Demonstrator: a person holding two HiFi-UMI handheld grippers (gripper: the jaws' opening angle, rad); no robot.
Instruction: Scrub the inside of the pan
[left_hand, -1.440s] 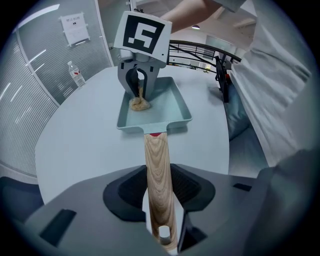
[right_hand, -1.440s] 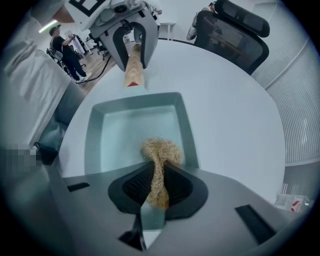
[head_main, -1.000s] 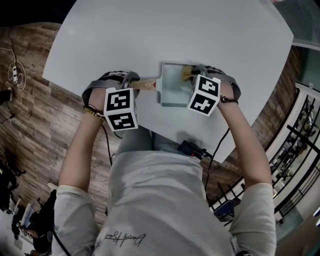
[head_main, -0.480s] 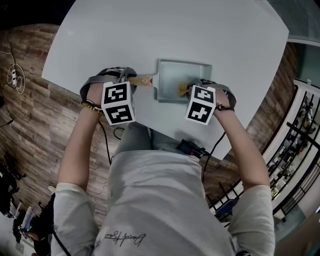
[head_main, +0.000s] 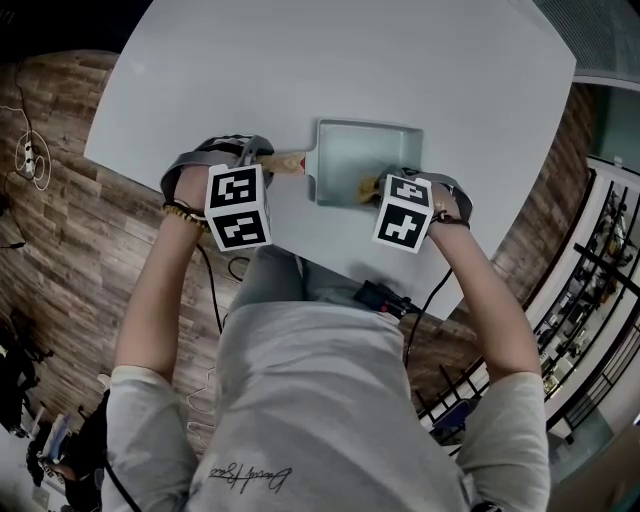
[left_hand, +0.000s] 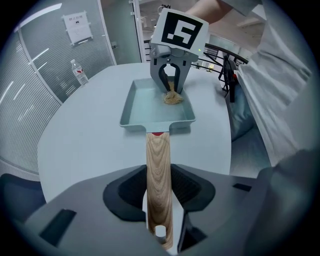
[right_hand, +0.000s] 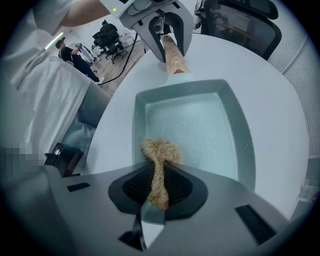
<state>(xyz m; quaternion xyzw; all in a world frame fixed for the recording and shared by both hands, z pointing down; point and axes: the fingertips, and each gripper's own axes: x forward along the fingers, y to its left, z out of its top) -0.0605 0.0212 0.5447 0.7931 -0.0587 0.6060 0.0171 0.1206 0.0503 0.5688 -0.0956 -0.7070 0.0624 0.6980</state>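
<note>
On the white table (head_main: 200, 80), our left gripper (left_hand: 160, 196) clamps the wooden handle (left_hand: 158, 160) of the pan (right_hand: 200, 130); our right gripper (right_hand: 159, 189) pinches a fibre scrubber (right_hand: 161, 150) against its floor, near side.

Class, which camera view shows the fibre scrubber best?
The right gripper view: the scrubber is large and close, clamped by the right gripper in the pan. The left gripper view shows it small, far off; the head view, a sliver.
</note>
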